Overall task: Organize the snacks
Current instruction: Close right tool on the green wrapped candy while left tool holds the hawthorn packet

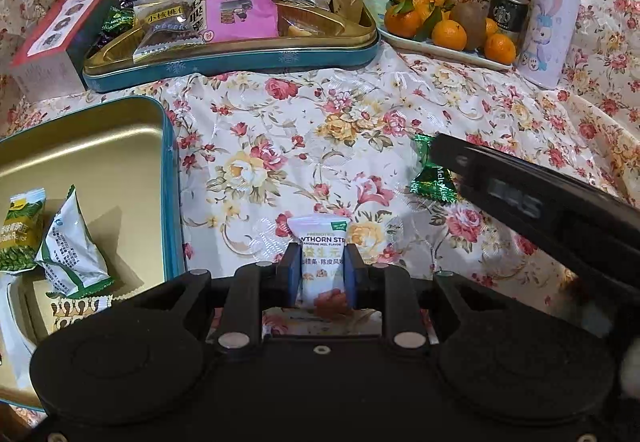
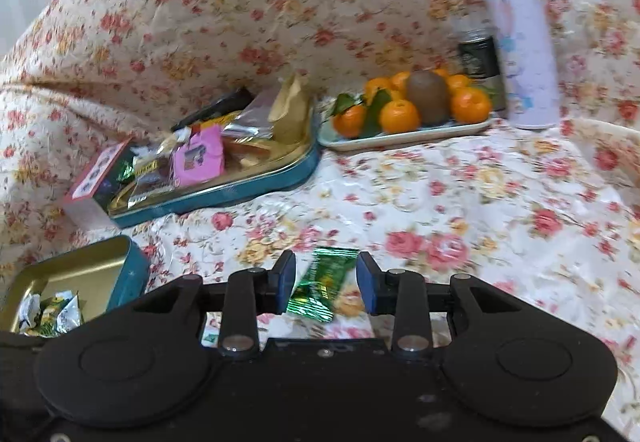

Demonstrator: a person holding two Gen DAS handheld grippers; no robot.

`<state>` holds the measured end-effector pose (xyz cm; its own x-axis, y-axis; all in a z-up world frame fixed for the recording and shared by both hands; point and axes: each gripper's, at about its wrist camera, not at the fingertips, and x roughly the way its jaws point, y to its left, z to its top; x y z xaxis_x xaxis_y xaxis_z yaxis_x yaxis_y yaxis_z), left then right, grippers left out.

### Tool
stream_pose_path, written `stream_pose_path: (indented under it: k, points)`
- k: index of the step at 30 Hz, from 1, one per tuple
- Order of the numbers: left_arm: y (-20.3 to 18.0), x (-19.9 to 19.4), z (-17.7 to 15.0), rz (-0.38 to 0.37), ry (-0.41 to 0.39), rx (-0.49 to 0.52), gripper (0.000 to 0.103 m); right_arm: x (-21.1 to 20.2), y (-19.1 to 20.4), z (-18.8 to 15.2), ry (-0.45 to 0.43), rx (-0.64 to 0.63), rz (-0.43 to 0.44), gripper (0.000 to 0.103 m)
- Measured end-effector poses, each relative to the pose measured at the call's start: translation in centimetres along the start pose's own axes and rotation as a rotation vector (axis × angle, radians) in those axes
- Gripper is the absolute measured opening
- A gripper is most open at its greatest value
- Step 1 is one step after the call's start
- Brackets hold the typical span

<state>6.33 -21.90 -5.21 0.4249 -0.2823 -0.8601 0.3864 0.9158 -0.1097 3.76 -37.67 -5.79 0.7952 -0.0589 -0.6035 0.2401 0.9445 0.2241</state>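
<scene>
My left gripper point(image 1: 322, 262) is shut on a white hawthorn-strip snack packet point(image 1: 320, 262) and holds it upright over the floral cloth, just right of the gold-lined teal tin point(image 1: 120, 146). That tin holds several small snack packets point(image 1: 68, 250). My right gripper point(image 2: 326, 282) is open, its jaws on either side of a green foil candy point(image 2: 324, 282) that lies on the cloth. The green candy also shows in the left wrist view point(image 1: 434, 178), partly behind the right gripper's finger point(image 1: 500, 182). The teal tin shows at lower left in the right wrist view point(image 2: 132, 270).
A teal tin lid point(image 1: 240, 60) piled with mixed snack packets sits at the back, with a red-edged box point(image 1: 52, 38) to its left. A tray of oranges and a kiwi point(image 1: 448, 26), a dark can point(image 1: 508, 14) and a lilac bottle point(image 1: 552, 18) stand back right.
</scene>
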Motion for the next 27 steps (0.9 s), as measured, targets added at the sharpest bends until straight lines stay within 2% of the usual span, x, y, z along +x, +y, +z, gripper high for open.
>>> stream_pose_path:
  k: [5,9,22,27]
  points:
    - [-0.1,0.0,-0.1,0.004,-0.008,0.002,0.032,2.5,1.7,0.1,0.068,-0.075,-0.057,0.036]
    - [0.0,-0.1,-0.1,-0.004,-0.01,-0.003,0.032,2.5,1.5,-0.4,0.067,-0.085,-0.09,0.024]
    - [0.0,0.0,-0.1,-0.002,-0.01,-0.004,0.033,-3.8,-0.5,-4.0,0.084,-0.018,-0.135,0.024]
    - [-0.3,0.0,0.0,0.003,-0.007,0.026,0.033,-5.4,0.4,-5.9,0.075,-0.053,-0.187,0.025]
